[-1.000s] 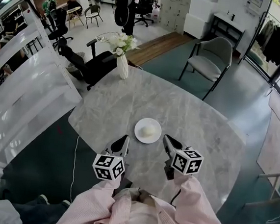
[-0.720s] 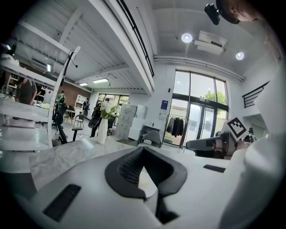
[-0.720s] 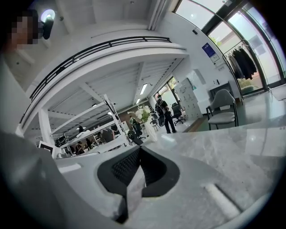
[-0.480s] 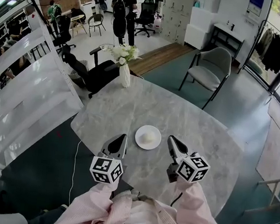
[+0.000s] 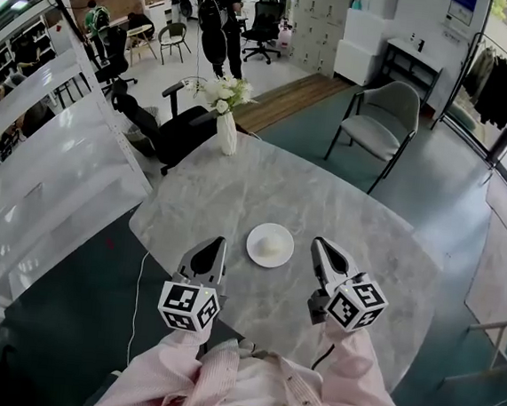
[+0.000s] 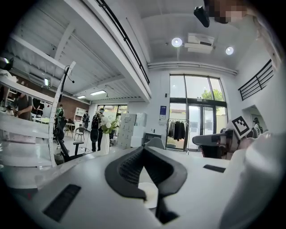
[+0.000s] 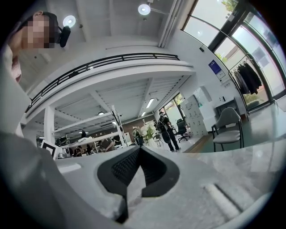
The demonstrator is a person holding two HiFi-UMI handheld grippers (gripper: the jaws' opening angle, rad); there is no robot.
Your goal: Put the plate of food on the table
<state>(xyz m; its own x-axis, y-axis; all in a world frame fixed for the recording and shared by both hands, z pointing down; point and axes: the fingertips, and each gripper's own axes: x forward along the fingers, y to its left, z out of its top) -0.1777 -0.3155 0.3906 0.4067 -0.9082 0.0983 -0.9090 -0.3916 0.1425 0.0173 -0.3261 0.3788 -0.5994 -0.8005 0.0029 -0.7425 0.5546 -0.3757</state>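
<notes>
— When you look down from your head, where is the plate?
— The white plate (image 5: 270,245) sits flat on the round grey surface (image 5: 238,183). There is a pale bun (image 5: 271,240) on it. My left tongs (image 5: 216,244) and my right tongs (image 5: 320,244) are one on each side of the plate. They are not touching it.
— What do you see from your left tongs?
— The two tips are pressed together with nothing in them. The plate shows low down behind them, on the surface.
— And from the right ones?
— They are closed too, and empty. Far past the tips I see a vase of white flowers (image 7: 146,131) and a grey chair (image 7: 228,118).
</notes>
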